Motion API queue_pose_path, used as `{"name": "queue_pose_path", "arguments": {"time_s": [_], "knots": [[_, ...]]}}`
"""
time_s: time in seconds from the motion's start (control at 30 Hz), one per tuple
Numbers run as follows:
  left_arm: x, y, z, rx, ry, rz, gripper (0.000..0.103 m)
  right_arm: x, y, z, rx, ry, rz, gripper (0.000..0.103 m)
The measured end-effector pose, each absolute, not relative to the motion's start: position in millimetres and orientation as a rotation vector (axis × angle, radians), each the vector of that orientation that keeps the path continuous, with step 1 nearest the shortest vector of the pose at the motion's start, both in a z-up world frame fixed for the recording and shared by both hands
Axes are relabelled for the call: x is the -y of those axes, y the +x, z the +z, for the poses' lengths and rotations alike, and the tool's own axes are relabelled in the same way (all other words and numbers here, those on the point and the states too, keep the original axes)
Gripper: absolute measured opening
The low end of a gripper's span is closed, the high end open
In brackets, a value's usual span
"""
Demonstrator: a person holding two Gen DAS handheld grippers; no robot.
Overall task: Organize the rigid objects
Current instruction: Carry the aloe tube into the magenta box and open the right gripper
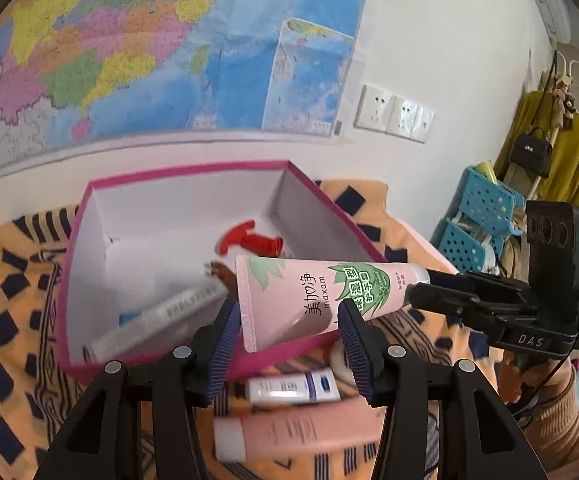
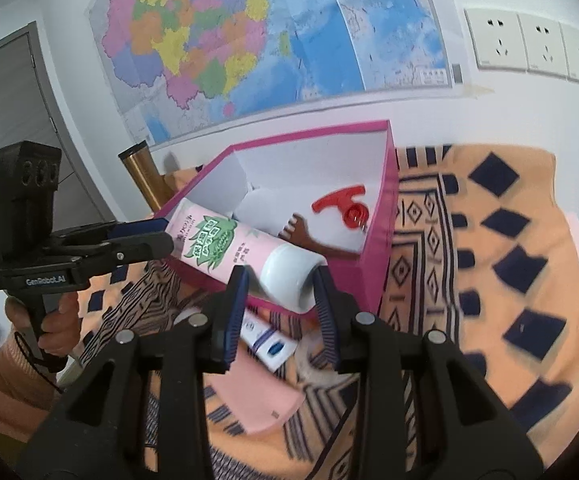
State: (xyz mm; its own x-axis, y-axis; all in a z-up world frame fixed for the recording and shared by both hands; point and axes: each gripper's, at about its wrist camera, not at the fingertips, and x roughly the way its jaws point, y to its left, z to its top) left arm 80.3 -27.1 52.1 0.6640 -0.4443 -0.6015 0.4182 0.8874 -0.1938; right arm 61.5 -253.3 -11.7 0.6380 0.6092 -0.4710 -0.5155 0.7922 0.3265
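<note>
A pink hand-cream tube (image 1: 313, 296) (image 2: 229, 248) with green leaf print is held over the front rim of a magenta box (image 1: 89, 216) (image 2: 385, 184). My right gripper (image 2: 279, 300) is shut on its white cap end (image 2: 289, 276). My left gripper (image 1: 289, 332) straddles the tube's flat end with jaws apart; contact is unclear. Inside the box lie a red spray trigger (image 1: 249, 238) (image 2: 341, 204), a brown hand-shaped scratcher (image 2: 309, 240) and a white tube (image 1: 161, 316).
An orange patterned blanket (image 2: 509, 240) covers the surface. On it, below the grippers, lie a small white-and-blue tube (image 1: 293, 388) (image 2: 267, 342) and a larger pink tube (image 1: 297, 432) (image 2: 257, 396). A brass flask (image 2: 145, 176) stands behind the box. Blue baskets (image 1: 481, 216) stand at the right.
</note>
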Motion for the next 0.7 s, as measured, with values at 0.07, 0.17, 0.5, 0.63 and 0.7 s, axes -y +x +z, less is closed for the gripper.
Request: {"name": "queue_pose_path", "arguments": {"time_s": [0.07, 0.17, 0.5, 0.63, 0.7], "knots": [[28, 89, 56, -0.682, -0.033, -0.479, 0.050, 253, 72, -9, -0.599, 0.168, 0.642, 0.037], [29, 105, 58, -0.686, -0.020, -0.459, 0.050, 252, 87, -7, -0.602, 0.170, 0.643, 0.037], [29, 152, 42, -0.756, -0.009, -0.384, 0.050, 234, 134, -11, -0.662, 0.119, 0.603, 0.037], [32, 163, 36, -0.782, 0.002, -0.363, 0.050, 230, 147, -15, -0.683, 0.116, 0.578, 0.039], [33, 167, 33, -0.798, 0.002, -0.363, 0.050, 228, 153, -16, -0.685, 0.111, 0.558, 0.040]]}}
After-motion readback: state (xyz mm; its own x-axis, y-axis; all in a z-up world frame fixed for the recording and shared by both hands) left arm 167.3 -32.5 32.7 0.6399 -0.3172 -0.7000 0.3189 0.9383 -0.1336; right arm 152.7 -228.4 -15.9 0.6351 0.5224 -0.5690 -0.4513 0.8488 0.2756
